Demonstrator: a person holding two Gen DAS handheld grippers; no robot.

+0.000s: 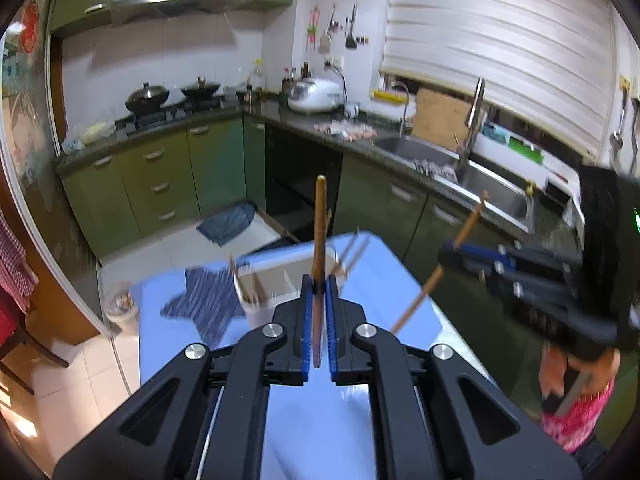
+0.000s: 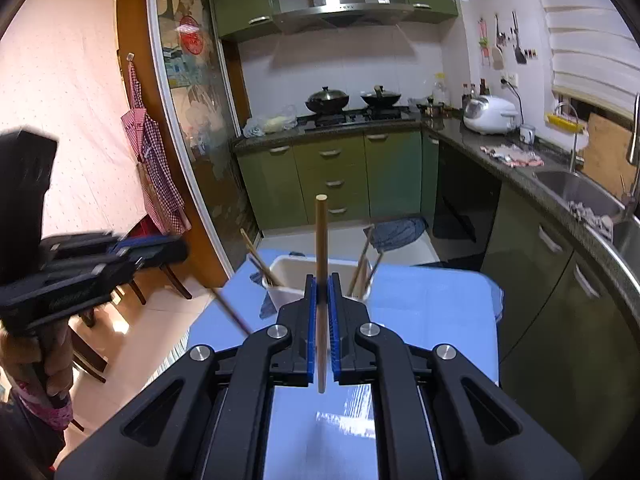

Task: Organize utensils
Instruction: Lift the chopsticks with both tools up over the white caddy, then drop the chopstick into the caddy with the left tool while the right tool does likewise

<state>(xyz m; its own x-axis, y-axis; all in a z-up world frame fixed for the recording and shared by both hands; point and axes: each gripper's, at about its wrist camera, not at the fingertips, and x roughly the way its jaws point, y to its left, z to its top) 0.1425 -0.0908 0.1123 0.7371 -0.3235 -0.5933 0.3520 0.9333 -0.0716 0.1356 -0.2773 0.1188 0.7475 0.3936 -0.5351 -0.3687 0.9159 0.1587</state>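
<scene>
My left gripper [image 1: 319,286] is shut on a dark brown chopstick [image 1: 320,232] that stands upright between the blue pads. My right gripper [image 2: 323,286] is shut on a lighter wooden chopstick [image 2: 321,248], also upright. Both hover above the blue table [image 2: 432,312], short of a white divided utensil holder [image 2: 292,270] that has several chopsticks leaning in its compartments. The right gripper shows in the left wrist view [image 1: 460,250] at right, holding its chopstick [image 1: 464,236] at a slant. The left gripper shows blurred in the right wrist view [image 2: 160,250] at left.
A blue-striped cloth [image 1: 204,304] lies on the table left of the holder. Green kitchen cabinets [image 2: 332,184], a stove with woks [image 2: 352,100], a rice cooker [image 2: 490,114] and a steel sink [image 1: 472,172] ring the room. Wooden chairs [image 2: 132,292] stand left of the table.
</scene>
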